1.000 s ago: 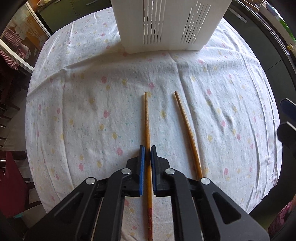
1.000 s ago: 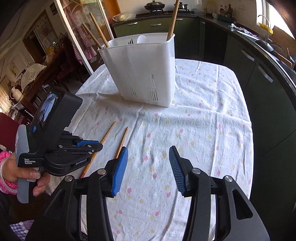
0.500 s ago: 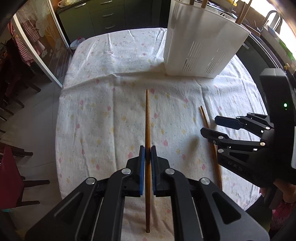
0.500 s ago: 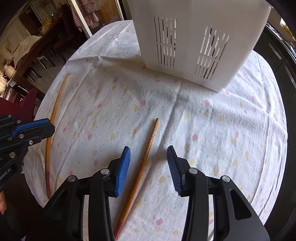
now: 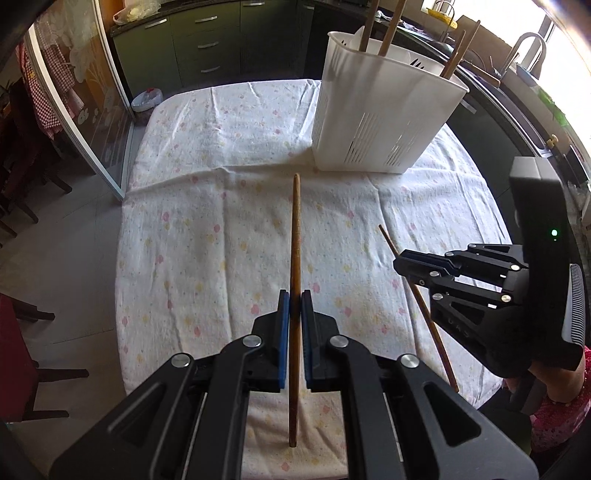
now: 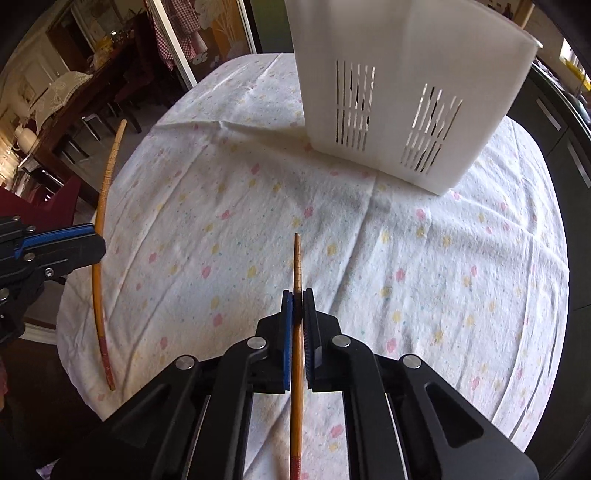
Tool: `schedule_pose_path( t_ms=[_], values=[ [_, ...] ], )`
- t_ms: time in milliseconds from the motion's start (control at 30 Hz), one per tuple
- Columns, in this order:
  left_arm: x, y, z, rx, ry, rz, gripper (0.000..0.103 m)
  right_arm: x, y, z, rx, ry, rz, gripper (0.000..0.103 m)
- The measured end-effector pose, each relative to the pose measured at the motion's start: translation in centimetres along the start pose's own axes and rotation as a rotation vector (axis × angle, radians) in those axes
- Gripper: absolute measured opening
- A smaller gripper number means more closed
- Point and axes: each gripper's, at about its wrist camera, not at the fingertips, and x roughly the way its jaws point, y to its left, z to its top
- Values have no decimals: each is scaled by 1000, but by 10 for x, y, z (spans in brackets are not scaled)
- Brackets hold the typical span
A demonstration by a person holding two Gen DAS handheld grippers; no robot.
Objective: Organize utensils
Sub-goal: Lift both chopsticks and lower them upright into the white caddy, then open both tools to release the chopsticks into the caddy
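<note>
My left gripper is shut on a wooden chopstick and holds it lifted above the table, tip toward the white slotted utensil basket. My right gripper is shut on the second wooden chopstick, low over the cloth. In the left wrist view the right gripper sits at the right with its chopstick. In the right wrist view the left gripper and its chopstick are at the left, and the basket stands ahead.
The basket holds several wooden utensils. The table wears a white floral cloth. Dark cabinets stand behind, a glass door at the left, and chairs beside the table.
My left gripper has lifted its chopstick higher and pulled back. My right gripper was open around the second chopstick and has shut on it.
</note>
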Motion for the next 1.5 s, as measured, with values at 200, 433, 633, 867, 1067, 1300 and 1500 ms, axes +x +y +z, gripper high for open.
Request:
schedule_pose_path(
  t_ms=[200,433,633,867,1067,1300,1500],
  values=[
    [-30,-22,7,45,-58,-34,6,-77,-15,-18,46,-166,76,6],
    [-69,-51,25,98,-152,-69,6,-163,-33,-25,74,-367,103,6],
    [-95,-67,53,107,-230,-77,6,-217,-37,-4,71,-497,103,6],
    [-139,-84,91,121,-353,-81,6,-279,-38,36,56,-623,48,6],
    [-162,-95,123,123,-435,-70,6,-310,-43,70,70,-696,12,6],
    [-168,-104,158,110,-522,-44,6,-305,-59,115,108,-724,-6,6],
    [-138,-103,183,87,-500,-14,6,-266,-72,139,126,-674,-17,6]
  ],
)
